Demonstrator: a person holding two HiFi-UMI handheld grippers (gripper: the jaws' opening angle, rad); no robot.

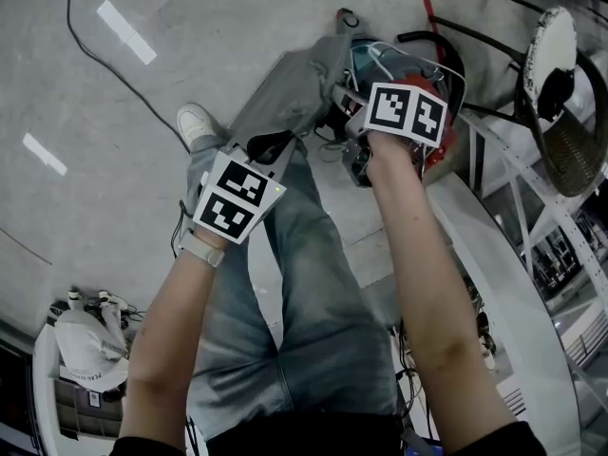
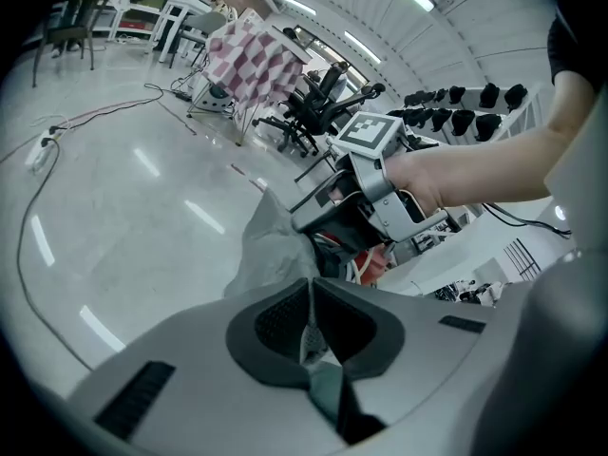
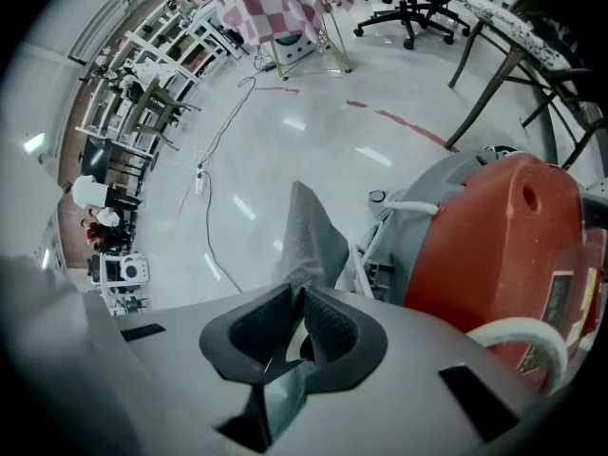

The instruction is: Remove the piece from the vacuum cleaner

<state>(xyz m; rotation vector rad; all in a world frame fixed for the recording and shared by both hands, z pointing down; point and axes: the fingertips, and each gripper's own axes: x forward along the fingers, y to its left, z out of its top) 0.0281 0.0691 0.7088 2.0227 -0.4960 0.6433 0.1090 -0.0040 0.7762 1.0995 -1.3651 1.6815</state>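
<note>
A grey fabric bag [image 1: 290, 88] hangs from the red vacuum cleaner [image 1: 439, 145] on the floor ahead of me. My left gripper [image 1: 273, 147] pinches the bag's near edge, its jaws shut on a thin fold of the grey cloth [image 2: 269, 245]. My right gripper [image 1: 348, 100] is shut on the same cloth [image 3: 310, 228] closer to the machine, beside the red body [image 3: 503, 236] and its white hoses [image 3: 408, 207]. In the left gripper view my right gripper [image 2: 328, 218] sits just above the bag. The bag's joint with the vacuum is hidden behind the right gripper.
A black cable [image 1: 95, 50] trails over the shiny grey floor. A wire chair [image 1: 560, 93] and a white table [image 1: 518, 283] stand to the right. My legs and a white shoe [image 1: 197, 122] are below the grippers. Office chairs [image 2: 306, 112] and a checkered cloth [image 2: 252, 60] stand farther off.
</note>
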